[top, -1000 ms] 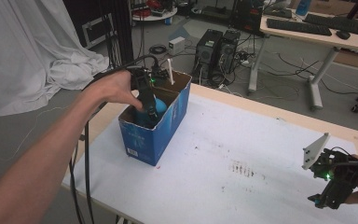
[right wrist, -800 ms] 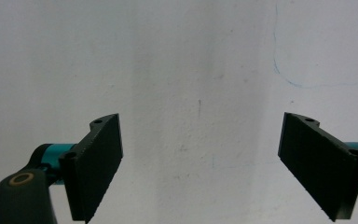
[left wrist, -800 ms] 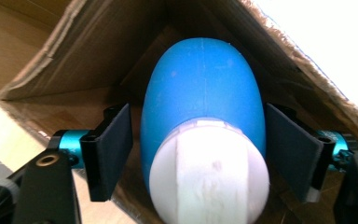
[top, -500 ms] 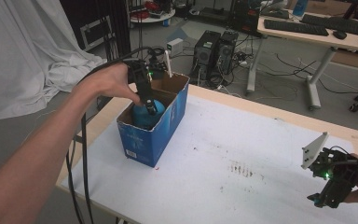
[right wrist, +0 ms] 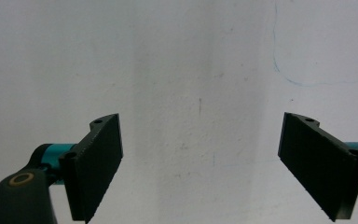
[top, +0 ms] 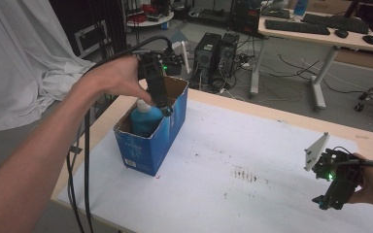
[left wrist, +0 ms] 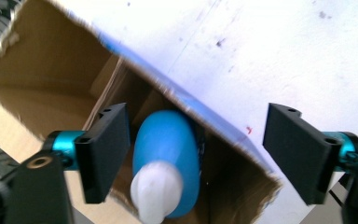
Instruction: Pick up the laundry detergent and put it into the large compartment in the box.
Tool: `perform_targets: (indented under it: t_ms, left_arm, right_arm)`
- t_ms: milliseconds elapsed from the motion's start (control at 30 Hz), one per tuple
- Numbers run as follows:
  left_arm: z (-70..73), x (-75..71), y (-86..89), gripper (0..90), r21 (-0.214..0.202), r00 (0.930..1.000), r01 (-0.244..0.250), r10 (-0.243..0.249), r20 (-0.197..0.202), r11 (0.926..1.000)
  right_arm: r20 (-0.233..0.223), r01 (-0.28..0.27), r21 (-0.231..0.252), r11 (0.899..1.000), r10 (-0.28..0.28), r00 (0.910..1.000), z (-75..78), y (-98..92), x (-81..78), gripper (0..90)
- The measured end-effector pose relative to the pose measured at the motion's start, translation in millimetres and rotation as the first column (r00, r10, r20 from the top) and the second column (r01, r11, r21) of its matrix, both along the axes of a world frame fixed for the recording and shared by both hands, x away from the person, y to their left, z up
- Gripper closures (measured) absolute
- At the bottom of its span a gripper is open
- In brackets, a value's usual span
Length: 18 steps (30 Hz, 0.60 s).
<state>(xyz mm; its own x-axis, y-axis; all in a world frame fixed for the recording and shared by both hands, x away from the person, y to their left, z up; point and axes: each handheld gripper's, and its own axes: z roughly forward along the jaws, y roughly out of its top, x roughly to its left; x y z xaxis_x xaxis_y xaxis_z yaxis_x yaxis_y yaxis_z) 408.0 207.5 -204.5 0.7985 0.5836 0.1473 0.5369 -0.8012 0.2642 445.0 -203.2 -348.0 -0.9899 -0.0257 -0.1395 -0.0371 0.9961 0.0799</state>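
Note:
A blue bottle (top: pixel 144 119) with a white cap (left wrist: pixel 156 191) stands inside an open blue cardboard box (top: pixel 150 145) at the table's left. My left gripper (top: pixel 161 104) hangs just above the box, open, its jaws apart and free of the bottle (left wrist: pixel 168 154), which sits below them nearer the left jaw. My right gripper (top: pixel 331 194) is low at the table's front right, open, with bare white tabletop (right wrist: pixel 191 93) between its jaws.
The white table sheet (top: pixel 252 160) carries dark smudges near its middle. Beyond the table's far edge are computer towers (top: pixel 218 53), cables and a desk with keyboards (top: pixel 296 26). A white cloth (top: pixel 19 53) hangs at the left.
My left gripper has risen out of the box and let go of the blue bottle, which stays standing inside. The right gripper has not moved.

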Motion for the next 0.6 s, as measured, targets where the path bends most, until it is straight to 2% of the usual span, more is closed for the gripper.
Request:
perform_targets:
  t_ms: [200, 333, 600]
  left_arm:
    - [7.3, -2.9, -30.7, 19.1, -0.004, 0.9968, 0.076, -0.076, 0.025, 0.9971]
    - [5.0, -4.4, -47.7, 16.7, 0.011, 0.9934, 0.112, -0.112, 0.021, 0.9936]
    - [-2.4, -7.7, -78.4, 16.6, 0.014, 0.9851, 0.172, -0.172, 0.008, 0.9851]
  right_arm:
    - [0.0, 0.004, 0.004, 1.0, -0.004, 1.0, 1.4, -0.1, -0.4, 12.9]
    - [0.002, 0.002, 0.006, 1.0, -0.002, 1.0, 1.9, 0.2, -0.8, 12.9]
    - [0.004, 0.008, 0.008, 1.0, -0.008, 1.0, 3.4, -0.5, -1.9, 12.9]
